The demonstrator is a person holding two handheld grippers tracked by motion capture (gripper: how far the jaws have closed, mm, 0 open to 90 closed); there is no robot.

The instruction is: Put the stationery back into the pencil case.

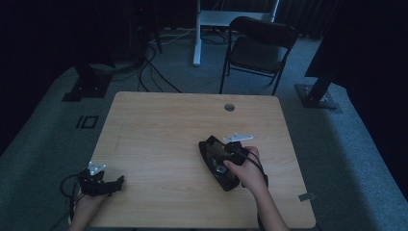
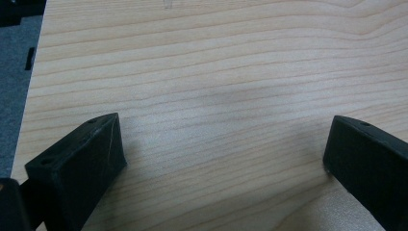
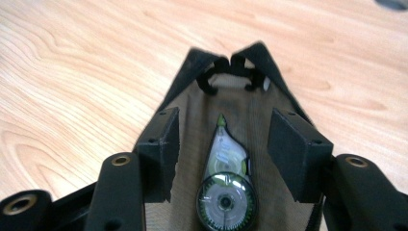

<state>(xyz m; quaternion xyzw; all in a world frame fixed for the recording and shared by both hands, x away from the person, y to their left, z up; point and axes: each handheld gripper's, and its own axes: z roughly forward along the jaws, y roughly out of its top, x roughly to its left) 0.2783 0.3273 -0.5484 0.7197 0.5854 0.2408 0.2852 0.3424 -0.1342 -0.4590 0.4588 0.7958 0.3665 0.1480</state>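
The right tongs are hovering open over a correction tape lying on a dark pouch; the left tongs are resting open on the desk.

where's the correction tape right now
The correction tape lies on a black pouch between the open right gripper's jaws; in the high view the pouch sits right of the table's centre.

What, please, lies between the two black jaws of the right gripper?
A clear, green-tinted correction tape dispenser lies there on a brown mesh pouch, as the right gripper view shows; the right gripper is open around it.
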